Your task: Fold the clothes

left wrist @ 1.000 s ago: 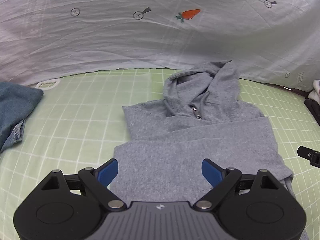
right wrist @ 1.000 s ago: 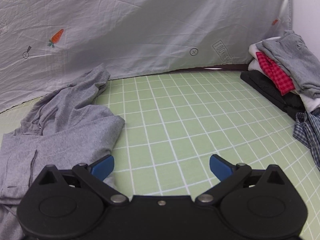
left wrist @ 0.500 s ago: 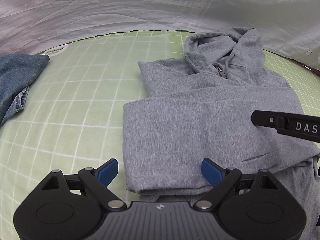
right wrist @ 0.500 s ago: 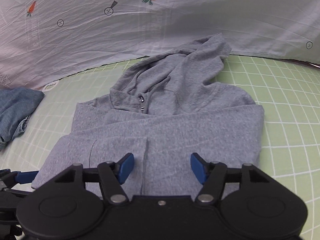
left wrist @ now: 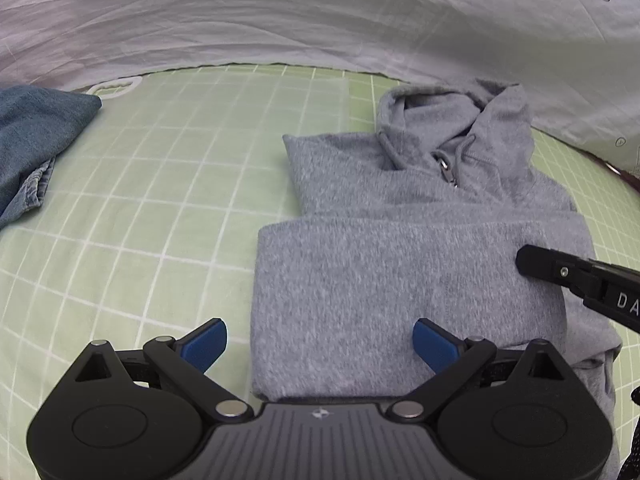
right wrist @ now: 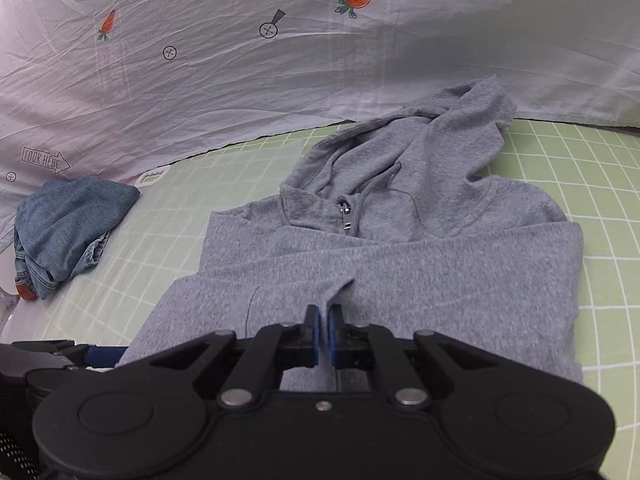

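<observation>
We note the grey hoodie (right wrist: 420, 264) lying on the green checked mat (left wrist: 168, 200), hood toward the white printed sheet (right wrist: 240, 92) at the back, its lower part folded up across the chest below the zip pull (right wrist: 345, 216).

Right gripper (right wrist: 324, 336): its blue pads are pressed together, with a raised ridge of the hoodie's grey cloth pinched between them. A second ago the same fingers stood spread wide over bare mat to the right of the hoodie, with a pile of folded clothes at the far right; half a second ago they were half closed above the folded panel. That pile is now out of the right wrist view, and the hoodie fills its centre.

Left gripper (left wrist: 320, 344): fingers spread wide and opening a little further. The near left corner of the folded panel lies between the blue pads (left wrist: 204, 344), which do not press on it. We see the left pad over mat, the right pad over cloth. Compared with a second ago, the hoodie sits larger and further right in this view, and the right gripper's black finger reaches in over the panel from the right edge, where before only its tip showed.

Blue denim garment (left wrist: 32, 144) bunched at the left of the mat, well apart from the hoodie, unchanged.
</observation>
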`<state>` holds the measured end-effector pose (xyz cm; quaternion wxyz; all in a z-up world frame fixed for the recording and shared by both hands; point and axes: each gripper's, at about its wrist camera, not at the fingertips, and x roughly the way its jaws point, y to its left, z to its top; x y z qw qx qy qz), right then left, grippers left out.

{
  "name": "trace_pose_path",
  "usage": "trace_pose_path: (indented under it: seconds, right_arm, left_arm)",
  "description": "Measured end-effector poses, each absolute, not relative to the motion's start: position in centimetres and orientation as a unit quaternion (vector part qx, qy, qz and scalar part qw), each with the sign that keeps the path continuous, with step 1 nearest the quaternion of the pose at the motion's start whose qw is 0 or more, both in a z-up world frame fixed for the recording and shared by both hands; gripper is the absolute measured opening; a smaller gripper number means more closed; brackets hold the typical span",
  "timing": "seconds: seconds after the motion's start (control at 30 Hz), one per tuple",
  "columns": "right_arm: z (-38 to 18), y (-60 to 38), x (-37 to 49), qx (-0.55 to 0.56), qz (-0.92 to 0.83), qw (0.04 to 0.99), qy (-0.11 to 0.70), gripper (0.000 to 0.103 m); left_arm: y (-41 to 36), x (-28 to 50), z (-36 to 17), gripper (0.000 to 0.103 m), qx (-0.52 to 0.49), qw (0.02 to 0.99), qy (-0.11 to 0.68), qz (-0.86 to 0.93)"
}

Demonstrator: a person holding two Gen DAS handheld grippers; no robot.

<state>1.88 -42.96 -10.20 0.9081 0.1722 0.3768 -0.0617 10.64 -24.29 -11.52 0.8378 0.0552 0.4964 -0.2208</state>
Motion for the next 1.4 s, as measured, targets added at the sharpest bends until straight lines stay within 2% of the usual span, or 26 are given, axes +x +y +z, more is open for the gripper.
trace_pose_path:
  seconds: [0.13, 0.27, 0.53, 0.9, 0.97, 1.0, 1.13, 1.17, 1.3, 1.37, 1.4]
  right_arm:
    - [-8.1, -44.6, 0.7, 0.161, -0.084, 0.917, 0.354, 0.005]
    - [-7.1, -47.7, -0.3, 0.169, -0.125, 0.912, 0.353, 0.005]
    - [-8.4, -52.9, -1.6, 0.199, -0.188, 0.886, 0.374, 0.005]
    - [-10.7, -53.7, -1.5, 0.153, -0.229, 0.87, 0.409, 0.006]
    - [-10.8, -53.7, -1.5, 0.158, -0.231, 0.869, 0.408, 0.008]
    - [-10.8, -53.7, -1.6, 0.161, -0.233, 0.868, 0.407, 0.013]
    - [-10.8, -53.9, -2.3, 0.188, -0.235, 0.865, 0.402, 0.031]
    - [-10.9, -54.0, -2.5, 0.195, -0.235, 0.863, 0.401, 0.032]
    - [-11.5, -54.1, -3.3, 0.223, -0.234, 0.857, 0.401, 0.032]
    - [-11.6, -54.0, -3.6, 0.227, -0.234, 0.858, 0.398, 0.028]
    - [-11.6, -54.0, -3.7, 0.225, -0.234, 0.859, 0.397, 0.021]
  left_arm:
    - [-24.4, 11.2, -9.2, 0.099, 0.036, 0.854, 0.468, -0.224]
    - [-25.7, 11.6, -9.5, 0.099, 0.061, 0.852, 0.468, -0.226]
    - [-26.1, 11.3, -11.5, 0.099, 0.084, 0.839, 0.488, -0.225]
    - [-23.5, 12.3, -10.3, 0.096, 0.025, 0.854, 0.477, -0.207]
    - [-24.1, 12.1, -10.2, 0.083, 0.027, 0.85, 0.475, -0.227]
    - [-24.4, 12.0, -10.2, 0.08, 0.028, 0.848, 0.474, -0.238]
    - [-25.9, 11.6, -10.2, 0.053, 0.035, 0.836, 0.471, -0.28]
    - [-26.4, 11.5, -10.3, 0.05, 0.04, 0.831, 0.472, -0.292]
    - [-28.0, 11.5, -11.6, 0.05, 0.032, 0.812, 0.492, -0.312]
    - [-28.3, 11.7, -12.3, 0.049, 0.02, 0.805, 0.504, -0.312]
    - [-28.3, 11.7, -12.3, 0.048, 0.019, 0.807, 0.503, -0.31]
